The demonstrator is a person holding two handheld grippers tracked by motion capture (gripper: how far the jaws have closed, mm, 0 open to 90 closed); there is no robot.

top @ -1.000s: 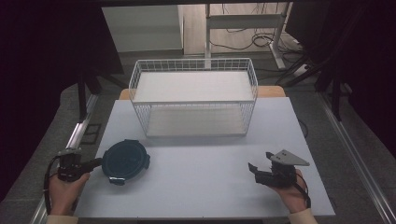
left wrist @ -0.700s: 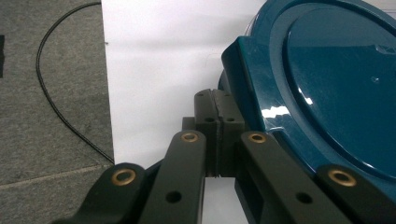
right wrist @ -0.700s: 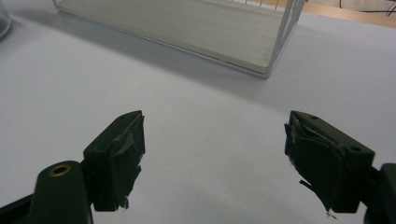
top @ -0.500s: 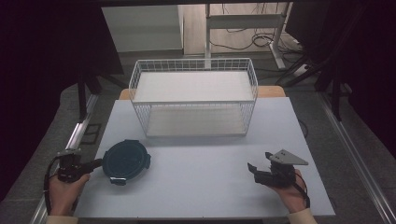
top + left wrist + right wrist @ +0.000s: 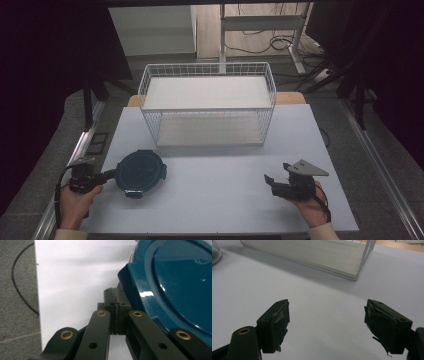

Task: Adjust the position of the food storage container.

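Resting on the near-left part of the white tabletop (image 5: 215, 172): a round dark-teal plastic lidded container (image 5: 140, 173), flat lid up, glossy, with small latch tabs around its rim. In my left gripper view the lid's edge (image 5: 175, 290) takes up the right side, one squared tab closest to my jaws

My left gripper (image 5: 109, 175) sits at the container's left side, tips right at its rim. Left gripper view: jaws pressed together, pads meeting in a thin seam just beside the tab. Nothing visibly caught between them; whether the tips actually touch the tab I cannot tell. My left hand (image 5: 75, 202) holds the gripper body at the table's left edge, black cable looping back from it

My right gripper (image 5: 272, 182) lies well apart from the container, near-right on the tabletop, grey three-cornered plate (image 5: 305, 168) on top, right hand (image 5: 310, 205) behind it. Right gripper view: jaws spread wide, bare table between, pads (image 5: 278, 322) with worn, frayed edges

Farther back, mid-table: a white wire basket (image 5: 207, 107), rectangular, open top, pale flat panel lying in its bottom. Its near corner (image 5: 359, 272) shows ahead of my right jaws

Grey carpeted floor (image 5: 60, 125) to the left, dark surroundings
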